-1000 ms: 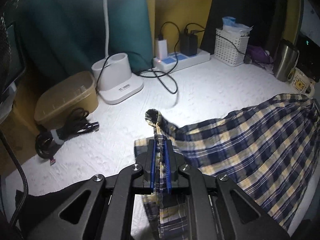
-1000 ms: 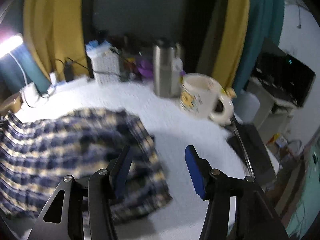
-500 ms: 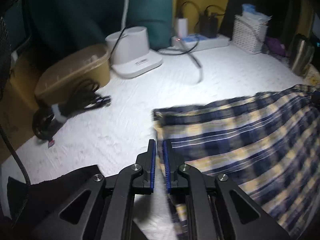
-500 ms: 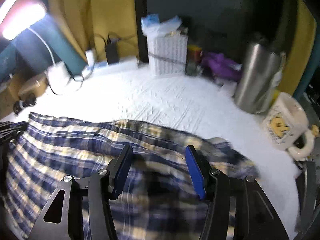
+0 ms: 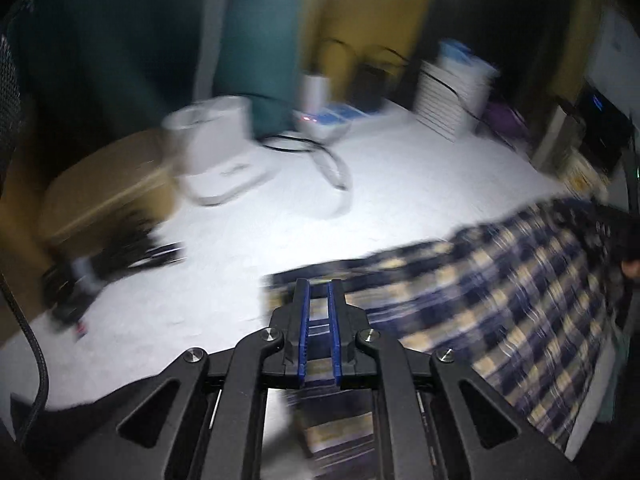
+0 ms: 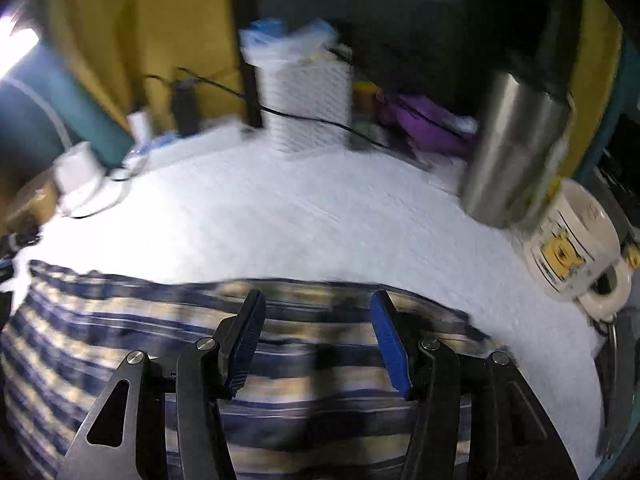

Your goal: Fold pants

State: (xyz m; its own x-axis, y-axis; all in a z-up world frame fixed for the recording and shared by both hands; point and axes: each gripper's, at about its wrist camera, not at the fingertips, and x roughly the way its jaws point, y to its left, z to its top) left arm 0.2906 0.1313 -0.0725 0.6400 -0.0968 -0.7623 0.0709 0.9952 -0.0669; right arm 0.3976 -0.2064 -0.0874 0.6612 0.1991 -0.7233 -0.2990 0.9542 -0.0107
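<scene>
Two claws | left claw (image 5: 319, 312) at pants (image 5: 500, 304) corner | right claw (image 6: 316, 340) over far hem

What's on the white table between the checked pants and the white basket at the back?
Nothing: in the right wrist view only bare white tablecloth lies between the blue-and-yellow plaid pants and the white woven basket.

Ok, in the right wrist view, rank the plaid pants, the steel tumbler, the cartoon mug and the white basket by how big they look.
1. plaid pants, nearest the camera
2. steel tumbler
3. white basket and cartoon mug: too alike to rank
</scene>
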